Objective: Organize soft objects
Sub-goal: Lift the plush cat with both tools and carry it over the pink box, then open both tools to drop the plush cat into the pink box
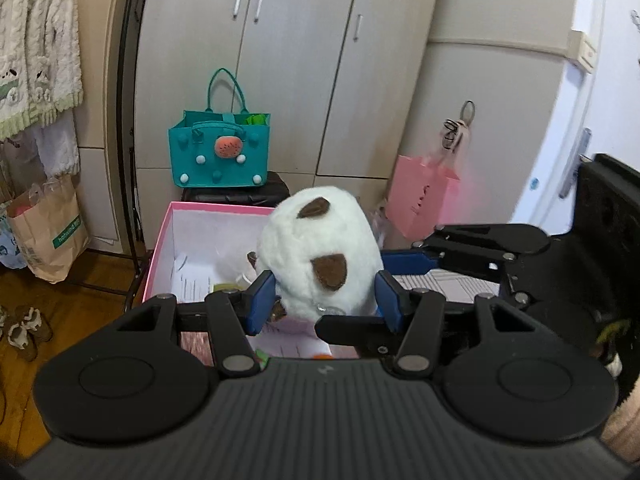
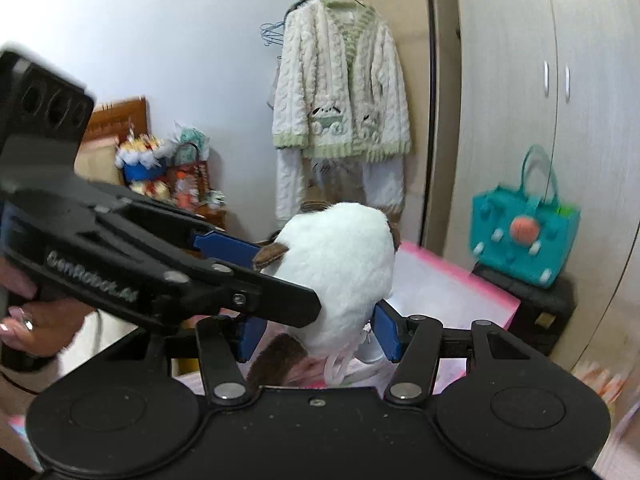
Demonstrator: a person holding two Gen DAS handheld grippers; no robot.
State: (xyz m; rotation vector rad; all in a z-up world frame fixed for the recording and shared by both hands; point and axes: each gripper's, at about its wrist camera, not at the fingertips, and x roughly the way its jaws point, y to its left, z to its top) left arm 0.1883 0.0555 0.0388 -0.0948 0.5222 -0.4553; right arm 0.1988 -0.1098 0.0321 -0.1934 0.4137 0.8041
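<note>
A white plush toy with brown ears is held over an open pink box. My left gripper is shut on the toy's lower part, blue pads pressing both sides. My right gripper is also shut on the same plush toy, from another side. In the left wrist view the right gripper reaches in from the right. In the right wrist view the left gripper reaches in from the left. The pink box lies beneath the toy and holds papers.
A teal felt bag sits on a black case behind the box, before grey wardrobe doors. A pink paper bag stands right, a brown paper bag left. A knitted cardigan hangs on a rack.
</note>
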